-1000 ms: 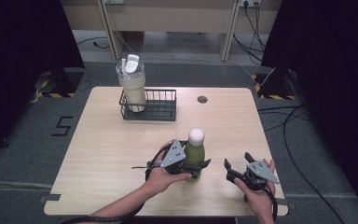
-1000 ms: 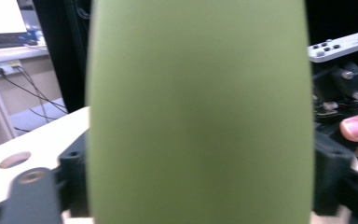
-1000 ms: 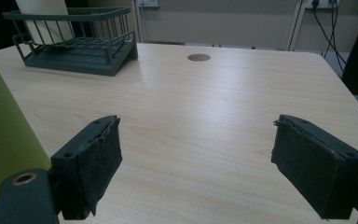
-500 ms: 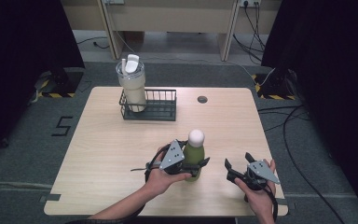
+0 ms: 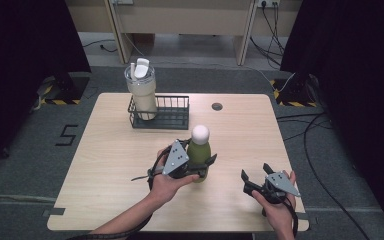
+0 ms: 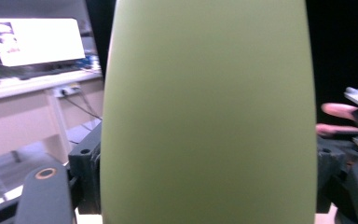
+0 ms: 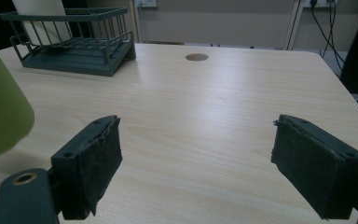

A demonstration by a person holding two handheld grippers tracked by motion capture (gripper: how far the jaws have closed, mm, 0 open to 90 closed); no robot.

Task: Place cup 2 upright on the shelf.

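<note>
Left gripper [image 5: 200, 167]: jaws clamped on the green bottle [image 5: 198, 155], one at each side of its body.
Right gripper [image 5: 256, 176]: jaws spread wide, nothing between them.
Green bottle: upright near the table's [image 5: 110, 150] front middle, white cap up.

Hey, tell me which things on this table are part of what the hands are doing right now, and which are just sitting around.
In the job:
green bottle, clamped upright in the left gripper
right gripper, open, waiting beside it

Just sitting:
wire basket
cream tumbler standing in the basket
round hole in the tabletop
</note>
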